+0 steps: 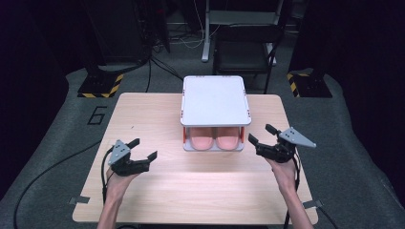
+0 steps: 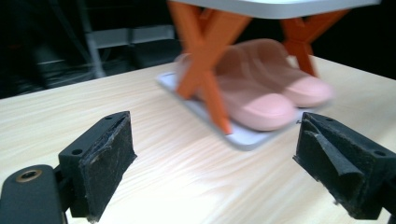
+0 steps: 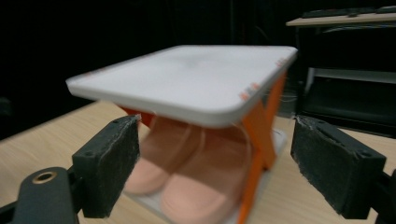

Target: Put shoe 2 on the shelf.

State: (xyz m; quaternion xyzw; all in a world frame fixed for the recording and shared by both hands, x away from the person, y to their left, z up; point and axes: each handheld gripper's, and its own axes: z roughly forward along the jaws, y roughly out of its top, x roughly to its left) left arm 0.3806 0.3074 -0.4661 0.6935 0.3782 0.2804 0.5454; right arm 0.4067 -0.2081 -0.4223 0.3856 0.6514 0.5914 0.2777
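High view: left gripper (image 1: 144, 149) and right gripper (image 1: 260, 135) flank the shoe rack (image 1: 215, 100) on the counter (image 1: 191, 191). Both jaws released, empty. Pink slippers (image 1: 215, 141) rest beneath the rack's top.

Two bare forearms with no sleeves, each hand gripping black tongs. The left tongs (image 1: 144, 148) and right tongs (image 1: 262, 133) each carry a grey three-cornered plate on top and trail a black cable. Up close, each jaw is a chunky black block faced with rough, dark, worn padding. A brass-coloured ringed hole sits in the black body at lower left.
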